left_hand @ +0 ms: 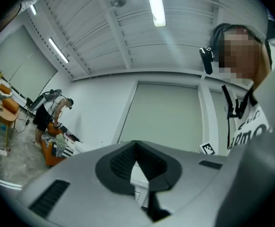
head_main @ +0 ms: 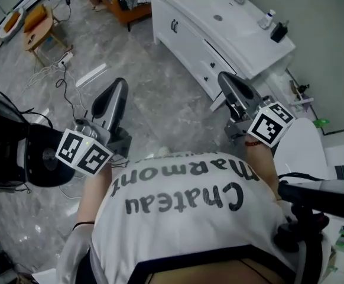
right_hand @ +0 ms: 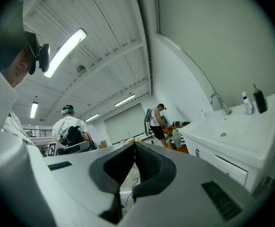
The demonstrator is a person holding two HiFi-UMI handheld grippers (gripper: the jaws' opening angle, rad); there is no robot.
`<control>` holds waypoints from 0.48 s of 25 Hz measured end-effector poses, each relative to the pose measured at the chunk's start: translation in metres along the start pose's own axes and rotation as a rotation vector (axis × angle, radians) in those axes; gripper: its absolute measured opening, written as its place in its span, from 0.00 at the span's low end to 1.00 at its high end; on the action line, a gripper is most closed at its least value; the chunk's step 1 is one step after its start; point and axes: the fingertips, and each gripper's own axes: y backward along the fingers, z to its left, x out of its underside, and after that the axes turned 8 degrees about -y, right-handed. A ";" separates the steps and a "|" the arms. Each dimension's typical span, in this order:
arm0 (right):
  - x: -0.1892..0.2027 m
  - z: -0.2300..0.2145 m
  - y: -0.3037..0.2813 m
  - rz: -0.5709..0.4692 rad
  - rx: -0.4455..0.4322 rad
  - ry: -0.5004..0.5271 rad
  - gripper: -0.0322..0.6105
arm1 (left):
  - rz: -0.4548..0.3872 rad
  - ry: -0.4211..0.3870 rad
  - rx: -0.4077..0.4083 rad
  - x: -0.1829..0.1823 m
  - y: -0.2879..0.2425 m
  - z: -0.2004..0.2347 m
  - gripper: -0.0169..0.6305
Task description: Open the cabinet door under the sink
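So both claws are clamped fully shut with nothing in them. The left gripper (head_main: 119,84), grey with a black-and-white marker cube, sits at about 10 o'clock in the head view, and its own view shows the ribbed pads (left_hand: 128,159) pressed together. The right gripper (head_main: 224,76) is at 2 o'clock, same deal, jaws meeting in a tight seam in its own view (right_hand: 134,156). The long white vanity cabinet with the built-in sink (head_main: 192,37) runs from 12 to 2 o'clock across the grey marble-look floor (head_main: 160,99), and its door with the small dark handle (head_main: 174,25) is closed. From the right gripper view that cabinet (right_hand: 232,145) is off at 4 o'clock, with the curved chrome faucet (right_hand: 218,101) on top. Neither claw is touching it.
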 end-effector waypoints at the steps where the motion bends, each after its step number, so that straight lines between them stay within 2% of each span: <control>1: -0.005 -0.001 -0.013 -0.006 0.000 0.007 0.06 | -0.003 -0.008 0.006 -0.004 -0.006 0.014 0.04; 4: -0.012 -0.012 -0.045 -0.012 0.019 0.022 0.06 | -0.011 0.013 0.026 -0.007 -0.025 0.049 0.04; 8: -0.008 -0.027 -0.077 0.014 0.033 0.003 0.06 | 0.006 0.057 0.047 0.006 -0.044 0.074 0.04; 10: -0.007 -0.031 -0.093 0.034 0.028 -0.002 0.06 | 0.028 0.039 0.050 0.012 -0.052 0.083 0.04; 12: -0.009 -0.032 -0.107 0.059 0.015 -0.013 0.06 | 0.064 -0.020 0.045 0.017 -0.055 0.091 0.04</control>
